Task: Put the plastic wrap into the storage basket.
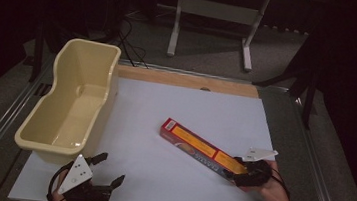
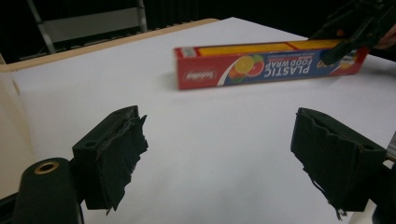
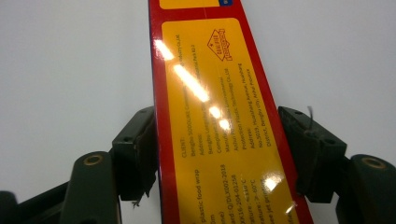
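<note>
A long red and yellow plastic wrap box (image 1: pixel 196 147) lies diagonally on the white table top (image 1: pixel 157 184). My right gripper (image 1: pixel 240 170) is shut on its near right end, and in the right gripper view the jaws press both long sides of the box (image 3: pixel 215 116) around my right gripper (image 3: pixel 217 135). My left gripper (image 1: pixel 111 169) hovers open near the table's front left, with nothing between its fingers. From the left gripper view, my left gripper (image 2: pixel 217 140) faces the box (image 2: pixel 261 65), which lies well ahead, with the right gripper (image 2: pixel 348 32) at its far end.
A cream plastic tub (image 1: pixel 111 98) stands on the table's left side, just beyond my left gripper; its wall (image 2: pixel 9 140) edges the left gripper view. A wooden strip (image 1: pixel 188 80) runs along the table's far edge. Behind it are a white desk frame (image 1: pixel 216 9) and floor cables (image 1: pixel 132 45).
</note>
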Action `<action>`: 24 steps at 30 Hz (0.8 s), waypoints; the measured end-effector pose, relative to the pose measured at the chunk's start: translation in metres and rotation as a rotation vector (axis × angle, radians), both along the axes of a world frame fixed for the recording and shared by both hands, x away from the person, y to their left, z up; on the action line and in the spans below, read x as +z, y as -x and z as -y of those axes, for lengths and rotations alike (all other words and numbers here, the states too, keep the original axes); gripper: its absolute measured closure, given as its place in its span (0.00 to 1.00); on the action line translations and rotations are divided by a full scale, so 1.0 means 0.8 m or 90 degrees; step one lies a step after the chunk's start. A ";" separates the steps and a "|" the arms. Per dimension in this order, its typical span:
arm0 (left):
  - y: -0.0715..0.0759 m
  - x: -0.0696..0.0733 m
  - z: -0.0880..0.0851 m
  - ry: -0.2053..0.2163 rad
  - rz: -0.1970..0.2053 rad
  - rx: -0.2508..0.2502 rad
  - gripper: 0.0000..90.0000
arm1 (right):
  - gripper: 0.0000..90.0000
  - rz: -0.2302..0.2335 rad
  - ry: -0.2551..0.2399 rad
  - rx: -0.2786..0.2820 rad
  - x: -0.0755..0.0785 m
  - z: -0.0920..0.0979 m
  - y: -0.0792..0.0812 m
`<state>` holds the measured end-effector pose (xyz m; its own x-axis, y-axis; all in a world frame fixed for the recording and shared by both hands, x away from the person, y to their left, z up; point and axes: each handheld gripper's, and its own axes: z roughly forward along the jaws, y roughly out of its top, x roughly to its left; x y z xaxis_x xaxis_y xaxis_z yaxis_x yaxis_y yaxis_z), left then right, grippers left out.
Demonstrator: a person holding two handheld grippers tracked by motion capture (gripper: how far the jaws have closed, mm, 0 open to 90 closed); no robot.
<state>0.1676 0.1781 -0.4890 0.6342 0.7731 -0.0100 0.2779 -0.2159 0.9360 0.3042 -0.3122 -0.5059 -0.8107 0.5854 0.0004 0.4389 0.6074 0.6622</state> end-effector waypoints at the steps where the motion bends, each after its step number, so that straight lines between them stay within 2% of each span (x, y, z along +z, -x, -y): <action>1: 0.000 0.000 0.000 0.000 0.000 0.000 0.19 | 0.37 -0.003 0.000 -0.019 0.001 0.008 0.002; 6: -0.001 -0.001 0.000 0.001 -0.003 -0.002 0.19 | 0.38 -0.019 -0.006 -0.082 0.003 0.047 0.012; 10: -0.002 -0.001 0.001 0.001 -0.005 -0.001 0.19 | 0.38 -0.039 -0.019 -0.079 0.004 0.056 0.012; 12: -0.002 -0.001 0.002 0.001 -0.004 -0.001 0.19 | 0.36 -0.038 -0.014 -0.073 0.006 0.053 0.009; 15: -0.003 -0.002 0.002 0.000 -0.007 0.002 0.19 | 0.29 -0.014 -0.005 -0.073 0.012 0.044 0.004; 16: -0.003 -0.002 0.002 0.000 -0.008 0.001 0.19 | 0.30 -0.016 0.004 -0.068 0.014 0.039 0.001; 19: -0.003 -0.002 0.002 0.000 -0.007 -0.001 0.19 | 0.30 -0.033 0.001 -0.052 0.019 0.024 -0.013; 24: -0.002 -0.002 0.001 0.003 -0.006 0.000 0.19 | 0.22 -0.053 0.022 -0.040 0.024 -0.003 -0.038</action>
